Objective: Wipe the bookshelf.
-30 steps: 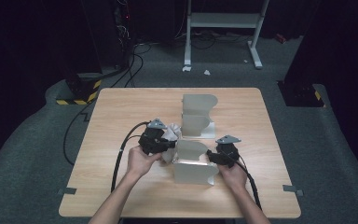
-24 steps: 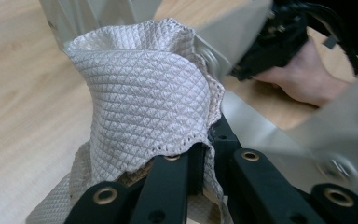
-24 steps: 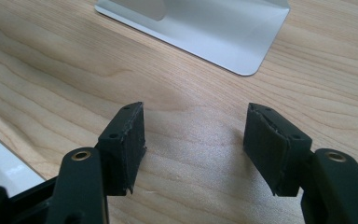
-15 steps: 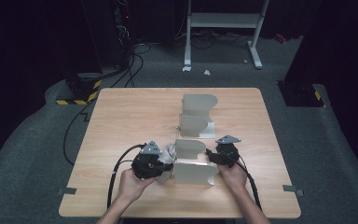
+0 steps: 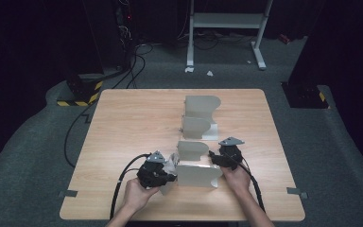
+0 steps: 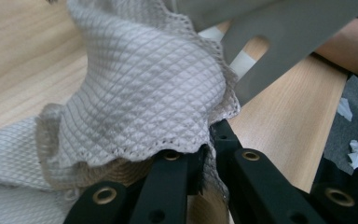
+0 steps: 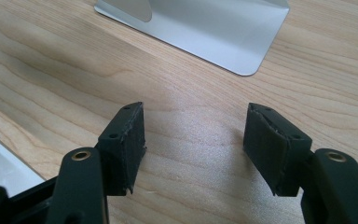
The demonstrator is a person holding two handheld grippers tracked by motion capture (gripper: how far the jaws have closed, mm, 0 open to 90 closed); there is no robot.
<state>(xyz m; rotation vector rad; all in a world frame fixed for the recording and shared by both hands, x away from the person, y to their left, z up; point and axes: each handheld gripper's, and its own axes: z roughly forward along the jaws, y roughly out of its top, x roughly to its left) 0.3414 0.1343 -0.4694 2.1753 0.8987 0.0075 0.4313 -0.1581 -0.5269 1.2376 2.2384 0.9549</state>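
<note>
Cloth weave clear beside left claw

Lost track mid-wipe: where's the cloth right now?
The cloth is pinched in the left tool, against the left end of the near metal stand.

- the left gripper is coming down and back toward the table's near edge, off the top of the near rack to its left side.
- the cloth is travelling with it, pinched in its jaws.
</note>
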